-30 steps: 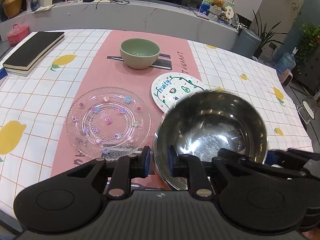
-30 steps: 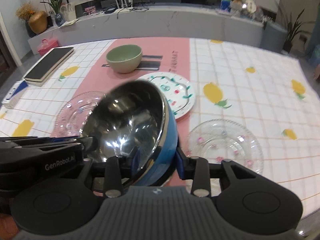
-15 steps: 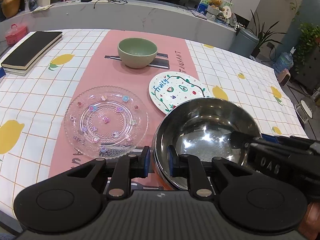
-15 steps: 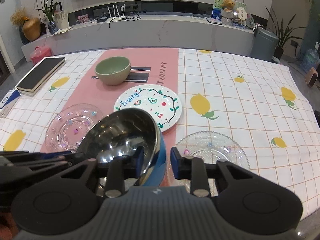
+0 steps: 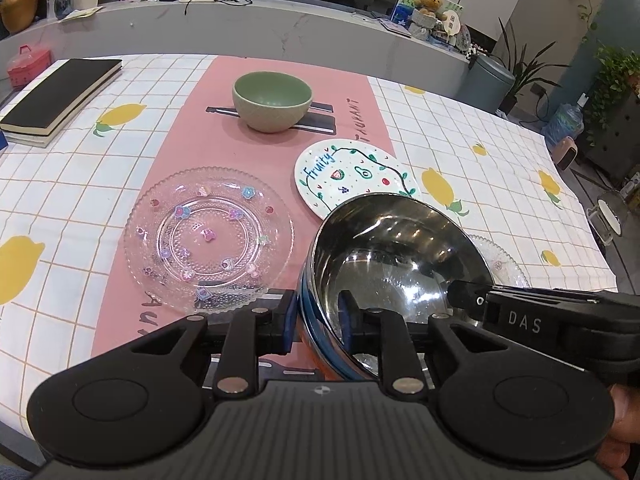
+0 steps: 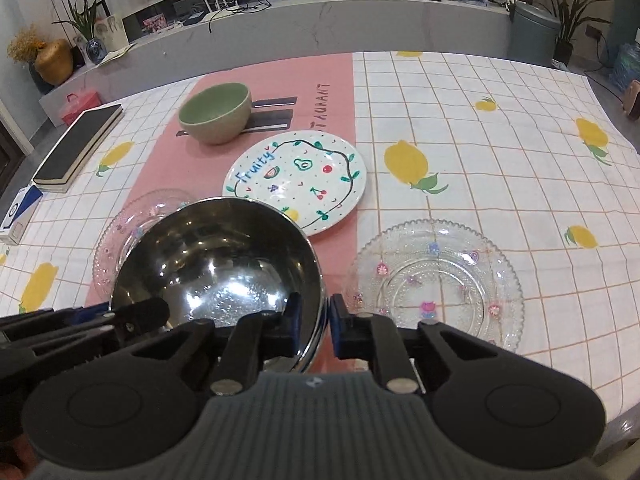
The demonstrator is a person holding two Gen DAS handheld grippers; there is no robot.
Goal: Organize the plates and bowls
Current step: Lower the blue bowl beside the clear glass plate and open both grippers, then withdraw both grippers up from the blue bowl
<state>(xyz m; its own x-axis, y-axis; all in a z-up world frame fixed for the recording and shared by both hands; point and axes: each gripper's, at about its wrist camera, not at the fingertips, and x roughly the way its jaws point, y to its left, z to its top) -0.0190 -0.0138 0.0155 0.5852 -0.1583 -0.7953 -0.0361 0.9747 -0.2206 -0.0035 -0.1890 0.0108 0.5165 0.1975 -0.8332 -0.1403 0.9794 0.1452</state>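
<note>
Steel bowl (image 5: 394, 258) rim between both jaws: left gripper (image 5: 318, 322) opening, right gripper (image 6: 312, 322) closing.

Our left gripper (image 5: 318, 320) is opening around the steel bowl's (image 5: 396, 256) rim while our right gripper (image 6: 312, 326) closes on it.

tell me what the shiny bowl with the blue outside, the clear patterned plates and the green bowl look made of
Shiny bowl with the blue outside: polished steel inside by its mirror reflections; the blue shell may be plastic or coated.
Clear patterned plates: glass or clear acrylic, see-through with beaded rings.
Green bowl: likely glazed ceramic, thick-walled with a soft sheen.
</note>
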